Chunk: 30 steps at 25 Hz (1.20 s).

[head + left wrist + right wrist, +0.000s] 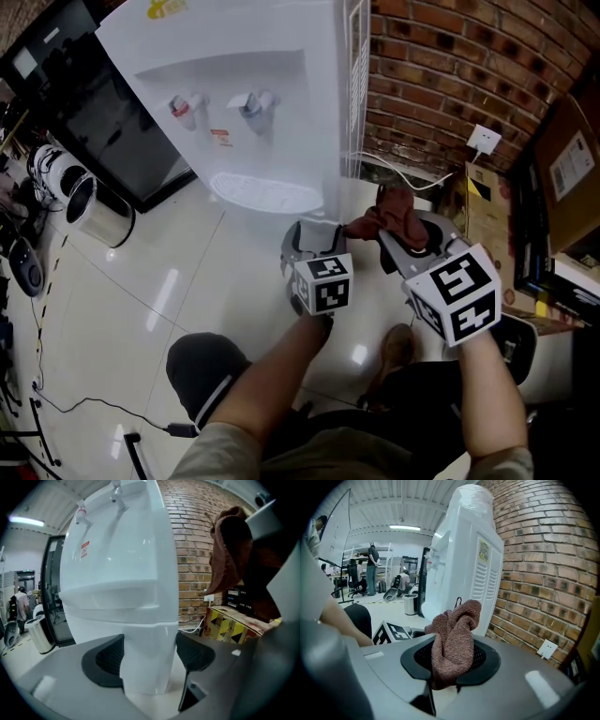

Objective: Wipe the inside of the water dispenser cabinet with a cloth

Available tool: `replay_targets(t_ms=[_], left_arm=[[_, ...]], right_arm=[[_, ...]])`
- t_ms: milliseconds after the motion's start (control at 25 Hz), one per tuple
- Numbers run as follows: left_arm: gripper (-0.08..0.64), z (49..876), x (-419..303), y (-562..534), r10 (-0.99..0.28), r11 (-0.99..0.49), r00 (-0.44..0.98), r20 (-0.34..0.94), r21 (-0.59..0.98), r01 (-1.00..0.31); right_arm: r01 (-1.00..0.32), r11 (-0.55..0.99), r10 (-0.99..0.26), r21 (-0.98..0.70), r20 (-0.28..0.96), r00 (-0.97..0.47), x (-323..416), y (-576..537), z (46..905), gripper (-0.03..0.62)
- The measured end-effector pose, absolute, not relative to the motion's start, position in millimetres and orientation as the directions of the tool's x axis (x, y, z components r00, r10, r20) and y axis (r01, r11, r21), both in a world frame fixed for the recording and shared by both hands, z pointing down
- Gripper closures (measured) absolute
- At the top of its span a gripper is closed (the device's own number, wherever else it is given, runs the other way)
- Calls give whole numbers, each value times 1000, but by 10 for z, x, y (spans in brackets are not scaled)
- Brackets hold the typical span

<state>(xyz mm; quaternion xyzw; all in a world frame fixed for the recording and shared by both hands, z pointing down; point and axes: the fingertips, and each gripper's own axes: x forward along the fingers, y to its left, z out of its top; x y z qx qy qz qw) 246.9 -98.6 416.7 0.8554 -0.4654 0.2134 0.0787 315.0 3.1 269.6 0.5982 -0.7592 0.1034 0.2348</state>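
Reddish-brown terry cloth (454,639) sits bunched between the jaws of the right gripper (452,665), which pinch it tight. Its loose end stands up above the pads. This gripper hangs low in front of the water dispenser (244,112), toward the dispenser's right side, near the brick wall (450,66) behind it. The left gripper (150,656) is just beside it, also in front of the dispenser. Its jaws are spread wide and grip nothing, and the dispenser's white lower front shows through the gap. Two taps (220,106), one red and one blue, sit on the dispenser's upper front. A steel bin (94,211) stands on the floor to the dispenser's left, and a yellow-and-black cardboard box (234,625) to its right.
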Motion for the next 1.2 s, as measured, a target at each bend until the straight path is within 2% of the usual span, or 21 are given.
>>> replay_targets(t_ms=[440,640,840,1200], left_arm=[[209,4126,1955,-587,-752,-587,481,451,-125,-800],[209,4106,1553,-404,-726,-615,477,495,-158,-773],[213,4110,1113,-265,-706,-622,457,541,-166,-765],[287,4112,427,-143,-703,-616,420,574,-196,-763]], right_arm=[[-941,324,-858,95,449,-250,2733,53,2519,479],[-929,359,-862,85,412,-295,2408,11,2403,479],[-906,408,-841,115,432,-325,2087,60,2429,479],[-888,453,-824,79,418,-383,1649,34,2474,479]])
